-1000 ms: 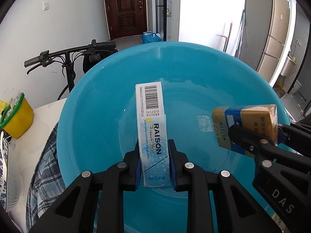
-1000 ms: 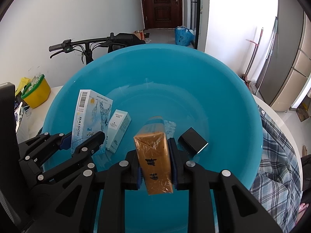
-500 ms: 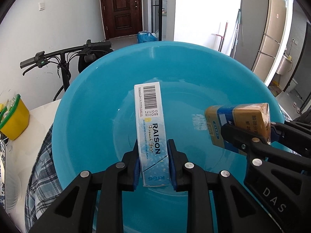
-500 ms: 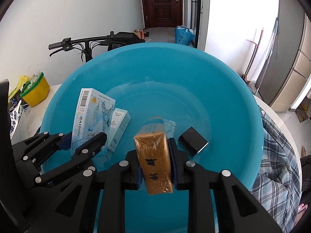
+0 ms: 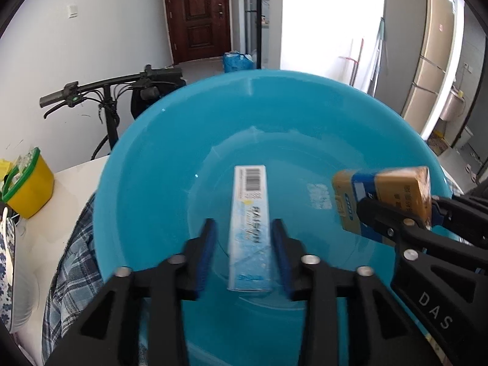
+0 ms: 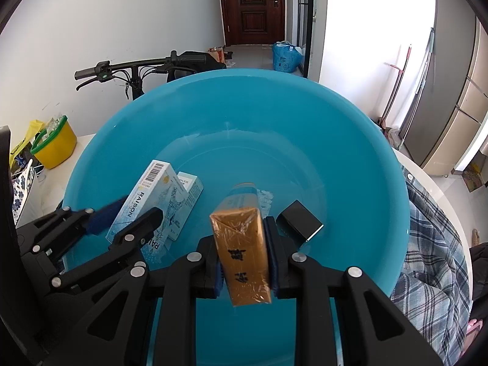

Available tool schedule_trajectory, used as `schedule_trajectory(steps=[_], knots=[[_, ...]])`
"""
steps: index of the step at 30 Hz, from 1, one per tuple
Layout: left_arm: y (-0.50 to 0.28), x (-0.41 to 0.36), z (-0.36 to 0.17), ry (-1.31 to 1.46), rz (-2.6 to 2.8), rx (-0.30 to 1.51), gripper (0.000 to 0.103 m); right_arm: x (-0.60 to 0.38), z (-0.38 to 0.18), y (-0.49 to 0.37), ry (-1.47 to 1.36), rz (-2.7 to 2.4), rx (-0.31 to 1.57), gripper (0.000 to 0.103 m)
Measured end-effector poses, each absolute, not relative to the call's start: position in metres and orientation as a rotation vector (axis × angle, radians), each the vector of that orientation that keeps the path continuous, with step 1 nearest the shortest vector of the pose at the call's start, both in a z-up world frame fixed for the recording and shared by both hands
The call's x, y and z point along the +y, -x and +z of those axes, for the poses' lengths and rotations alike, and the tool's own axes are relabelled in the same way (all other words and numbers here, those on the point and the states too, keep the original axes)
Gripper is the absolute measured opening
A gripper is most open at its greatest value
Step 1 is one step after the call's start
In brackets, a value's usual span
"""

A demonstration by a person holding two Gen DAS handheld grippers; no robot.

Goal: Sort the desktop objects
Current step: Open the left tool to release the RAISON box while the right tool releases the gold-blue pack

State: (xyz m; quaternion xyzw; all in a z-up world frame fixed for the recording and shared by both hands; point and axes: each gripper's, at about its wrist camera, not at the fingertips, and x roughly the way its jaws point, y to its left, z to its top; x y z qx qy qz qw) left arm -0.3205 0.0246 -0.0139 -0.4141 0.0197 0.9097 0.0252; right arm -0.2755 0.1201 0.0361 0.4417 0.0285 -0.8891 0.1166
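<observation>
Both grippers hang over a wide blue basin. The left gripper has its jaws opening, and a long pale-blue carton stands between the blue pads with a gap on each side — nothing presses on it. The carton's long axis runs away from the gripper toward the basin's far wall, barcode end farthest out, its near end blurred. The right gripper is clamped on a gold packet, whose long axis likewise points forward and down into the basin.

The left wrist view shows the carton's narrow side and, at right, the gold packet held side-on by the right gripper. Only the right wrist view shows the carton's broad printed face, a smaller white box just behind it, and a small black box on the basin floor right of the packet. There the left gripper straddles the carton at lower left.
</observation>
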Motion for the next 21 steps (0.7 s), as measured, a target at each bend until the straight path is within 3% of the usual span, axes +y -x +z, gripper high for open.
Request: schedule_trajectory(steps=[2,21], knots=[[0.318,0.020,-0.009,1.252,2.844,0.047,0.064,0.121,0.036,0.276,-1.294,-2.609,0.083,0.021],[0.318,-0.010,0.012,1.217,2.913,-0.042,0.064,0.130,0.036,0.277,-1.305,-2.625,0.077,0.022]])
